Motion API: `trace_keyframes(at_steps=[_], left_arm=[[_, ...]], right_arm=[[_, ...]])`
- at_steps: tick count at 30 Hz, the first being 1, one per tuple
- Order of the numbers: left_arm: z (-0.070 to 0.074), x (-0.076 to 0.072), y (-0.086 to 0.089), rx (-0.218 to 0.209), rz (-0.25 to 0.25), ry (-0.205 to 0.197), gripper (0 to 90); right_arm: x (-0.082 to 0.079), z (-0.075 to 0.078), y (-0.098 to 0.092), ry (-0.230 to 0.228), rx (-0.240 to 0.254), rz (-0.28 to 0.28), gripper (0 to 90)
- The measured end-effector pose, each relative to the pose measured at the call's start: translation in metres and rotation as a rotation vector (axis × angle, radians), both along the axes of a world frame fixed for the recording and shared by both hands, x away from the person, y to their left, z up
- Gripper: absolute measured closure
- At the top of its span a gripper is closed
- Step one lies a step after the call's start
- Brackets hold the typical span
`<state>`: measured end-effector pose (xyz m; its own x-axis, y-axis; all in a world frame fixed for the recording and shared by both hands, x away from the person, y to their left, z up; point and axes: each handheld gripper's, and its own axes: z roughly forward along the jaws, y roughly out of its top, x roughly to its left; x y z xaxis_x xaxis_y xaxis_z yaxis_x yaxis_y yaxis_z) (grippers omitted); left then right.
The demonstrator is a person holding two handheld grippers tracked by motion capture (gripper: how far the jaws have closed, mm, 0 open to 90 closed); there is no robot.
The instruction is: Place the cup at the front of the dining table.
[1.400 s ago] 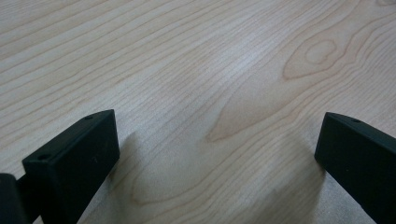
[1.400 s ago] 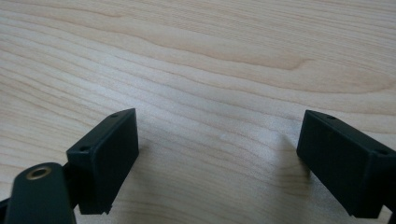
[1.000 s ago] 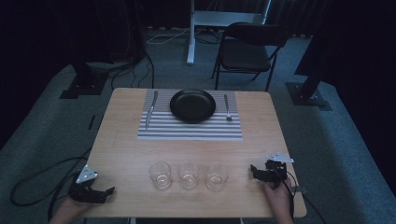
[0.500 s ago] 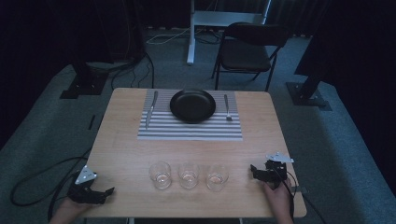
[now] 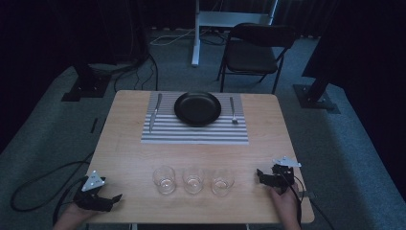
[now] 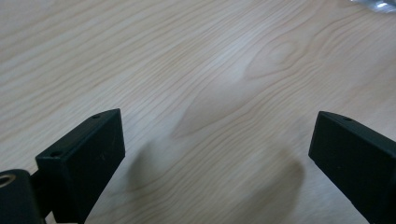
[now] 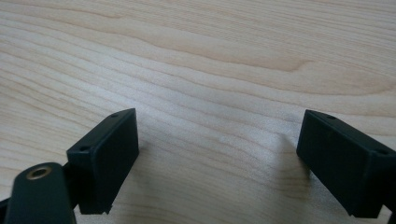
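Pale wood-grain worktop (image 5: 129, 163), set on grey carpet in a dim room.

Nearest edge: the left gripper (image 5: 111, 199) is held at the near left corner, its grey three-cornered plate on top, a cable trailing off to the floor. In the left gripper view (image 6: 217, 154) its fingers (image 6: 84, 158) are seen set wide over bare wood, nothing between them; they have just been closing a little. The right gripper (image 5: 261, 175) is held at the near right side by a hand (image 5: 283, 203), pointing inward along the near edge. In the right gripper view (image 7: 217, 149) its fingers (image 7: 105, 154) are likewise seen wide apart, with bare wood between them.

Between the two grippers a row of three empty glasses is found: left glass (image 5: 164, 179), middle glass (image 5: 193, 179), right glass (image 5: 222, 180). They stand upright, near one another but apart. The right glass is near the right gripper, not touched; the left glass is well apart from the left gripper.

Farther back: a striped placemat (image 5: 191, 136) is laid, with a black plate (image 5: 197, 107) on its far middle, a knife (image 5: 154, 112) to its left, a fork (image 5: 233, 111) to its right.

Beyond the worktop: a folding chair (image 5: 251, 52) is noted.
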<state>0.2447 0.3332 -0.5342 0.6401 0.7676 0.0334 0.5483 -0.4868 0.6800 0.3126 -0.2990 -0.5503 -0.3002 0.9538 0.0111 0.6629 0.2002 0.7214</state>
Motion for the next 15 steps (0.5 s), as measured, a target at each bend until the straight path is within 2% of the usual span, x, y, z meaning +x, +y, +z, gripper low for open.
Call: trace_keyframes(at_steps=[4,7,15], left_arm=[[0.002,-0.001,-0.004,0.004,-0.014,-0.004,3.9],[0.004,-0.002,-0.012,-0.009,-0.043,-0.014,3.9],[0.005,-0.001,-0.024,-0.024,-0.084,0.003,3.9]], right_arm=[[0.0,0.0,0.0,0.0,0.0,0.0,12.2],[0.0,0.0,0.0,0.0,0.0,0.0,12.2],[0.001,0.0,0.0,-0.001,0.0,0.001,12.2]])
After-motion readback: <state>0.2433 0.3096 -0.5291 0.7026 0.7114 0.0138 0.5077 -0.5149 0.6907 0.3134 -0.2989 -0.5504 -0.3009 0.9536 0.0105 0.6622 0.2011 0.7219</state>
